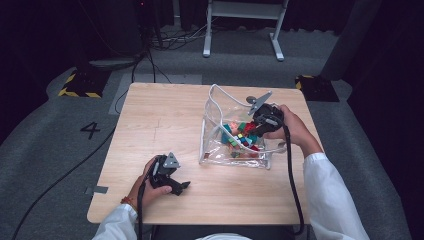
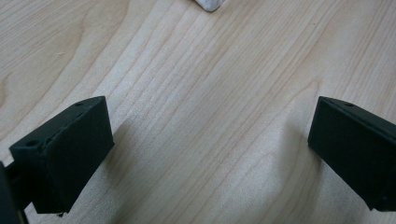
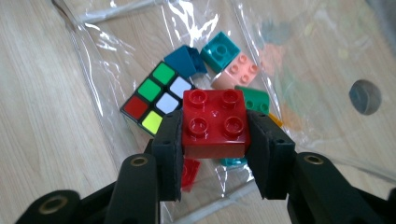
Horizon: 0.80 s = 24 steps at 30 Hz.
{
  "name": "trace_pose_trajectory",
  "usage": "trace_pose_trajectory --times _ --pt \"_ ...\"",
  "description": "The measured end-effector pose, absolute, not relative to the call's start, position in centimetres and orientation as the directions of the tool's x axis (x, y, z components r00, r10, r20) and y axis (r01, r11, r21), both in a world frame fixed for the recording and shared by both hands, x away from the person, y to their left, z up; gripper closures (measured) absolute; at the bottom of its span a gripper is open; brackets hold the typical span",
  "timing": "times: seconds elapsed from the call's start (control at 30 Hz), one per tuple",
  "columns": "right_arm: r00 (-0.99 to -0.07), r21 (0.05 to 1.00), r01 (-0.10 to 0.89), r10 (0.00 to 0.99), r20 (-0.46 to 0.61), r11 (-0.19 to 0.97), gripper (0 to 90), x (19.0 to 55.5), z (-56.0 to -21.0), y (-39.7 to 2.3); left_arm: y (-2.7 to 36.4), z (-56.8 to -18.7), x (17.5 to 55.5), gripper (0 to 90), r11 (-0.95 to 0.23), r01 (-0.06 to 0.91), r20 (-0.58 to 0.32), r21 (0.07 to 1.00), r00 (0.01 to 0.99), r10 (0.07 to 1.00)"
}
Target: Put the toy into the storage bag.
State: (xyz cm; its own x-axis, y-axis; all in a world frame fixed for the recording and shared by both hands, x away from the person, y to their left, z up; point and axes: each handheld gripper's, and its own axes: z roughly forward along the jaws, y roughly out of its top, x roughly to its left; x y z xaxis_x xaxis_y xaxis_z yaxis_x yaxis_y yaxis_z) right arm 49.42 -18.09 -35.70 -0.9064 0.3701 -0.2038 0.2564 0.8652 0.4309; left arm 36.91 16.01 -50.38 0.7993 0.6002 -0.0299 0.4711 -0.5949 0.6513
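Clear plastic bag (image 1: 216,150) on the wooden table (image 1: 150,130), mouth up, w/ toy bricks inside: teal (image 3: 220,51), pink (image 3: 236,70), green (image 3: 254,99), plus a colour-tiled puzzle cube (image 3: 156,95). Right gripper (image 3: 214,135) is over the bag, jaws clamped on a glossy red 4-stud brick (image 3: 214,122). Left gripper (image 2: 210,140) rests near the table's front, jaws wide, nothing betw. them.

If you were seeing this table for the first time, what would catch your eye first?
First, the red building brick clamped between the fingers of the right gripper, above the clear plastic bag on the right half of the wooden table. Next, the colour puzzle cube lying in that bag among teal, pink and green bricks. The left gripper rests wide open over bare wood near the front edge.
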Motion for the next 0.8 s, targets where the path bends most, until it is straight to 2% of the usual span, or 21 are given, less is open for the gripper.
trace_pose_trajectory --times 0.43,0.8 --pt "-0.894 0.349 0.284 0.378 -0.239 0.893 59.1 49.0 -35.2 -20.3 16.0 -50.4 36.9 0.0 -0.596 0.471 -0.028 0.651 0.799 0.6" --pt "-0.888 0.352 0.298 0.393 -0.239 0.887 59.1 48.4 -34.7 -23.0 16.0 -50.4 37.0 0.0 -0.598 0.468 -0.027 0.65 0.801 0.598"
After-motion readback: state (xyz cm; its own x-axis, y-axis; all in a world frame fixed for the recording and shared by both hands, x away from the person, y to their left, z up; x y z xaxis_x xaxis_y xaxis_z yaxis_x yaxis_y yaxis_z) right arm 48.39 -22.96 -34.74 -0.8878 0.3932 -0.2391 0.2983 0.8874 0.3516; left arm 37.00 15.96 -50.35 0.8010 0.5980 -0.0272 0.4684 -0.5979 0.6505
